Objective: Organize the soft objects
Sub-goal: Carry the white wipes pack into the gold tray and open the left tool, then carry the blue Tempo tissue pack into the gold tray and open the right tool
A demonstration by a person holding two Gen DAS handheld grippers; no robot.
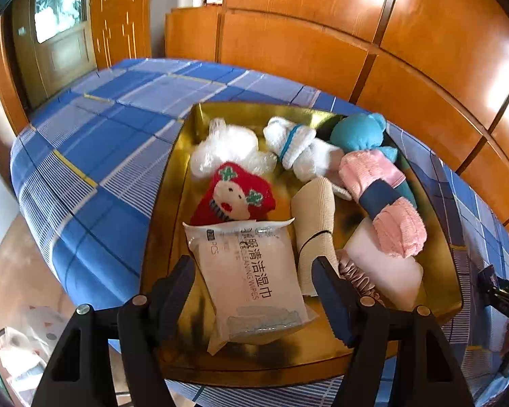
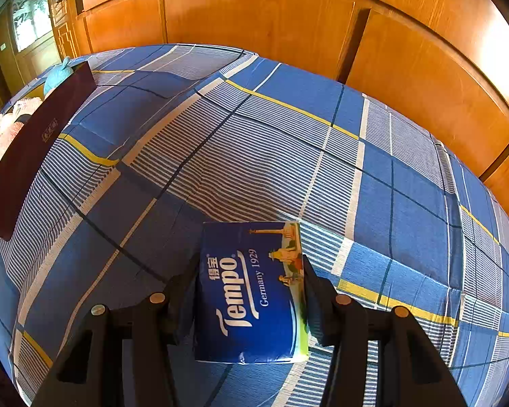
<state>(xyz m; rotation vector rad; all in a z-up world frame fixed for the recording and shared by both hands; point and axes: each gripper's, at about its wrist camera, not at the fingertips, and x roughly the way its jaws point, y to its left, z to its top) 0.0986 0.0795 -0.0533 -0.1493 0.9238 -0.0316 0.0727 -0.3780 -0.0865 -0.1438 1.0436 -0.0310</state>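
Observation:
A gold-lined box (image 1: 173, 183) on the blue plaid bed holds several soft things: a cleaning wipes pack (image 1: 251, 278), a red sock (image 1: 236, 195), a white bundle (image 1: 227, 147), white socks (image 1: 298, 146), a teal plush (image 1: 359, 132), a pink towel roll (image 1: 383, 196) and a beige roll (image 1: 314, 217). My left gripper (image 1: 254, 281) is open, its fingers either side of the wipes pack. My right gripper (image 2: 249, 274) is shut on a blue Tempo tissue pack (image 2: 249, 291) above the bedspread. The box's dark outer wall (image 2: 27, 156) shows at the far left of the right wrist view.
Orange wooden wardrobe panels (image 1: 356, 34) stand close behind the bed. A door (image 1: 61, 34) is at the back left. The floor with bags (image 1: 27, 339) lies below the bed's left edge. Open bedspread (image 2: 288, 152) stretches ahead of the right gripper.

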